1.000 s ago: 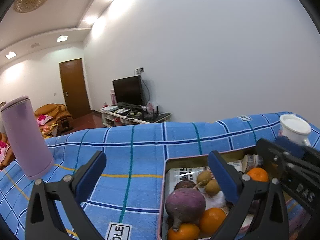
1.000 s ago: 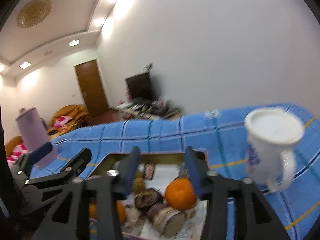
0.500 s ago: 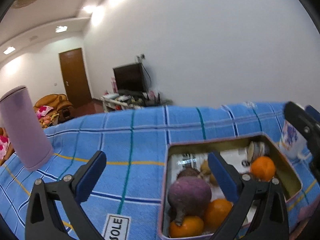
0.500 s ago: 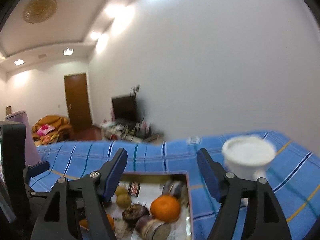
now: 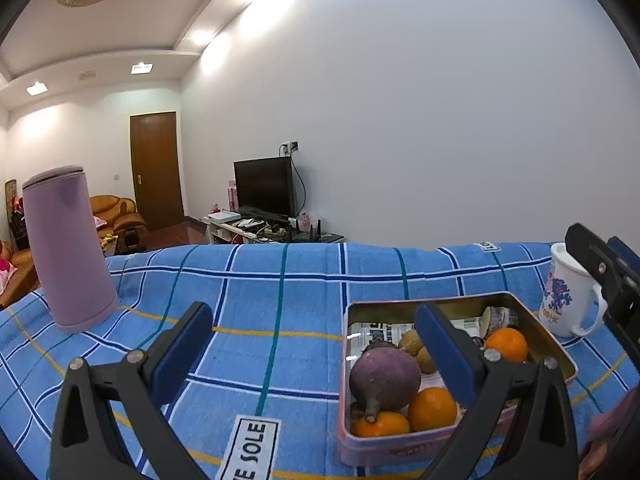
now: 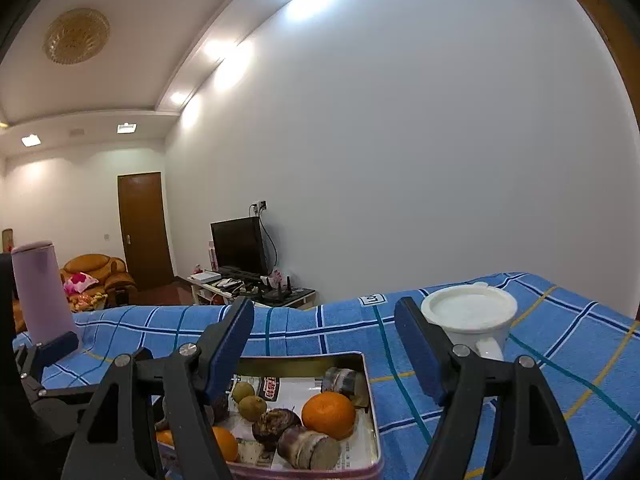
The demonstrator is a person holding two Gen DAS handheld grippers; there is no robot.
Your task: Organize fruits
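A shallow metal tin [image 5: 384, 446] sits on the blue checked cloth and holds several fruits: a purple round one [image 5: 384, 376], oranges [image 5: 432, 408], brown kiwis [image 5: 412, 344]. My left gripper [image 5: 316, 346] hovers open and empty, left of and in front of the tin. The right wrist view shows the tin [image 6: 304, 357] with an orange [image 6: 328, 414], kiwis [image 6: 250, 406] and cut purple pieces [image 6: 308, 446]. My right gripper [image 6: 324, 346] stands open above the tin's near side, nothing between its fingers. It also shows as the right gripper [image 5: 608, 276] at the edge of the left wrist view.
A white flowered mug [image 5: 568, 292] stands right of the tin, close to my right fingers [image 6: 420, 354]. A tall purple tumbler [image 5: 68, 248] stands at the far left. Bare checked cloth [image 5: 260, 312] lies between tumbler and tin. The cloth's far edge drops off toward the room.
My right gripper's jaws have spread wider and it has drawn back from over the tin, leaving the fruits there. The left gripper has shifted sideways, so the tin shows more fully.
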